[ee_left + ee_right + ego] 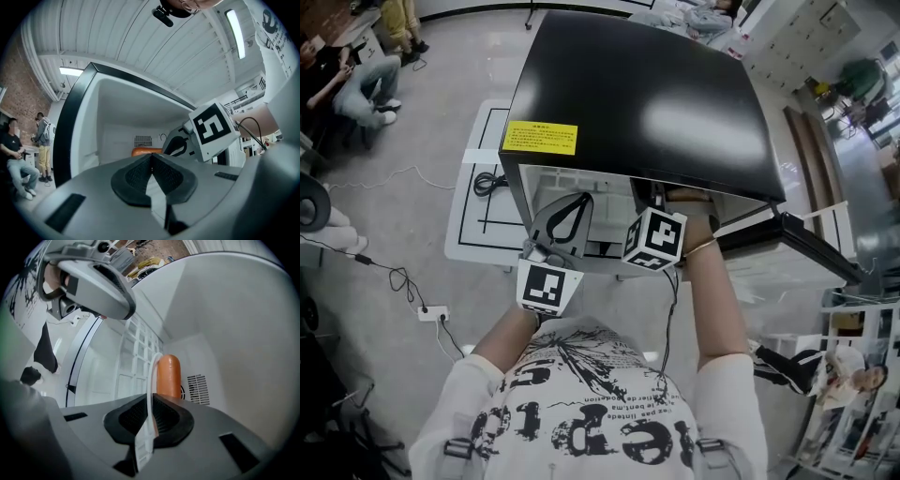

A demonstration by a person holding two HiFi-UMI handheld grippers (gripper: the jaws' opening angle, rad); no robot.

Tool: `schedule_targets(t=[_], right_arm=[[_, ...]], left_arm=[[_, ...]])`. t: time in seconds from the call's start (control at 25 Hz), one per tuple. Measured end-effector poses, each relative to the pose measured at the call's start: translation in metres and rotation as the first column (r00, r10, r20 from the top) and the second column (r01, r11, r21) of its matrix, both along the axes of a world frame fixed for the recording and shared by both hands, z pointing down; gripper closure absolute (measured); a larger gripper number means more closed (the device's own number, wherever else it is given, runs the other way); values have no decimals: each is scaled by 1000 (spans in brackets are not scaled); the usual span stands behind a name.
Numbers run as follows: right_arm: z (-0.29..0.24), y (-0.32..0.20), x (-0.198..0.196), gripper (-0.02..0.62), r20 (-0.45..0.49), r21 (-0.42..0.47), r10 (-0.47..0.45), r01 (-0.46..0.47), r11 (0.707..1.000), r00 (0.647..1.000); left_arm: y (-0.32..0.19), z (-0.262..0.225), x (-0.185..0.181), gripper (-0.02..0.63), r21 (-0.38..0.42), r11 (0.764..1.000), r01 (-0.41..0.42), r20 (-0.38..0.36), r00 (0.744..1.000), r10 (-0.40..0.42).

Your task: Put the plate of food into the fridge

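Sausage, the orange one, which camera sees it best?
The right gripper view. There the sausage stands big and clear just past the fingers of the right gripper, which pinch the rim of the white plate. The left gripper view shows only an orange sliver of it. The head view hides it under the fridge's black top.

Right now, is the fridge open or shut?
Open. The fridge's white inside shows past the left tongs, and the right tongs hold the plate in there.

Grey floor [441, 75], brick wall [16, 75], ceiling lights [236, 33]
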State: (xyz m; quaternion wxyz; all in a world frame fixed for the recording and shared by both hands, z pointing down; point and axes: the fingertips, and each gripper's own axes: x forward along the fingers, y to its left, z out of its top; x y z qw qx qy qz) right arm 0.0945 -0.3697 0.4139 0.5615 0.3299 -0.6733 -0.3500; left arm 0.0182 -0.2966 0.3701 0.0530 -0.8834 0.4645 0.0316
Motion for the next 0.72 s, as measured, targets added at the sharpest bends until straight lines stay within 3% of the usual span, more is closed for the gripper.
schedule_targets(t=[0.24, 0.36, 0.72], right_arm=[[-3, 0, -1, 558, 85, -96, 25, -16, 995, 996], [-6, 0, -1, 540, 172, -146, 51, -26, 989, 984], [-14, 5, -3, 511, 450, -253, 125, -8, 967, 884]], left_arm=[[2, -2, 2, 598, 18, 1000, 4, 17, 1000, -5], [5, -1, 2, 598, 15, 1000, 0, 21, 1000, 0], [5, -4, 0, 600, 33, 999, 9, 39, 999, -11]])
